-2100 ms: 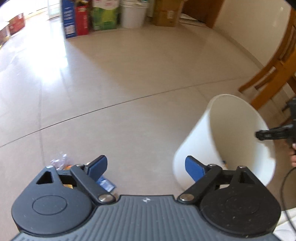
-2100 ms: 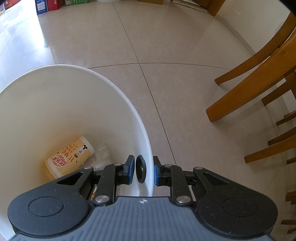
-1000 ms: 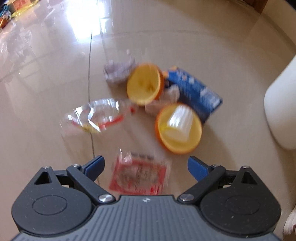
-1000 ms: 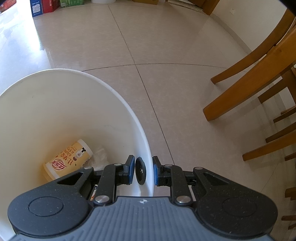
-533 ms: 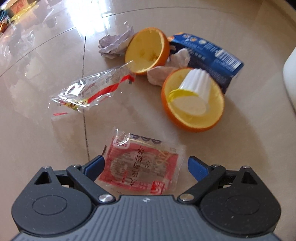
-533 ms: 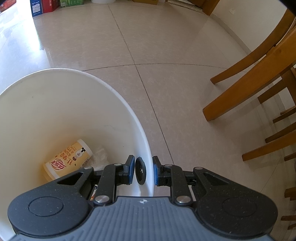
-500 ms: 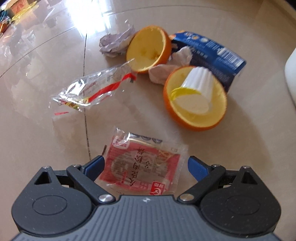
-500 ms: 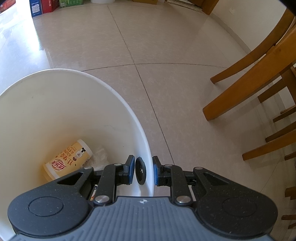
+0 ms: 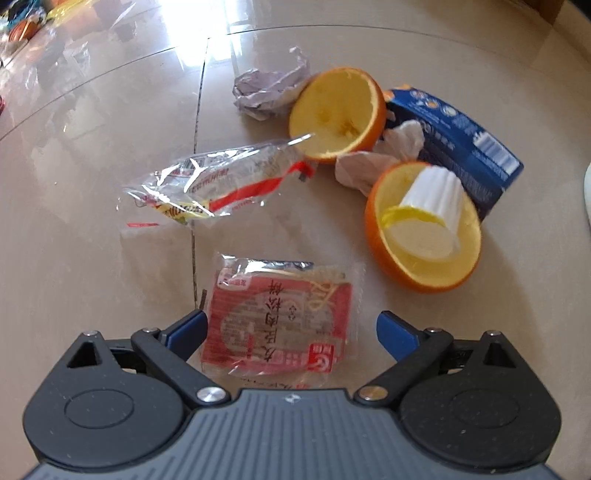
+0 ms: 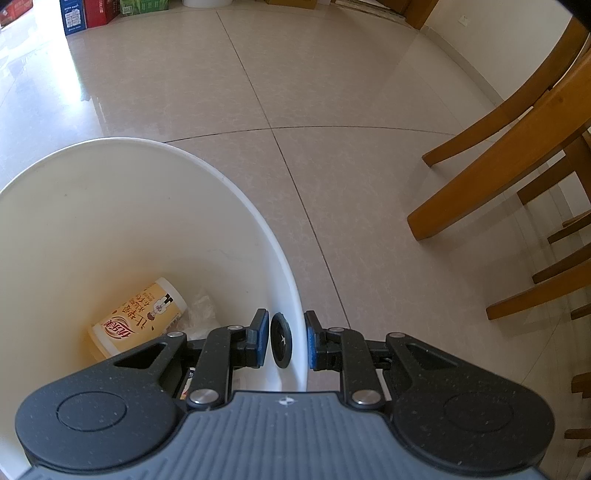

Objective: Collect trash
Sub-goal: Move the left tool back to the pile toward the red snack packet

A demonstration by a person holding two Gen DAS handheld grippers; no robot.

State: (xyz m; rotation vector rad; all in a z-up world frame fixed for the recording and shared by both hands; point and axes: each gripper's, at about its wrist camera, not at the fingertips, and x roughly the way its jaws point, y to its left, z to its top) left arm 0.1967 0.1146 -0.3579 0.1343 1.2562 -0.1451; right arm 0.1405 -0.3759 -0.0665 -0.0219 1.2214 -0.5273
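Observation:
My left gripper [image 9: 291, 328] hangs open just above a red snack packet [image 9: 277, 321] that lies flat on the tile floor between its blue pads, not pressed. Beyond it lie a clear wrapper [image 9: 218, 184], two orange halves [image 9: 338, 114] [image 9: 421, 236], the nearer one with a white ridged cup [image 9: 432, 206] in it, crumpled paper [image 9: 269, 92], a tissue [image 9: 373, 162] and a blue carton [image 9: 458, 144]. My right gripper [image 10: 284, 341] is shut on the rim of the white bin [image 10: 258, 221]. A yellow cup [image 10: 138, 319] lies inside the bin.
Wooden chair legs [image 10: 509, 151] stand to the right of the bin. Boxes [image 10: 88, 13] line the far wall. More wrappers [image 9: 22, 22] lie at the far left of the floor. The bin's edge [image 9: 587, 192] shows at the right of the left wrist view.
The left gripper has sunk toward the floor; the red packet now lies larger between its open pads. The right gripper and the bin have not moved.

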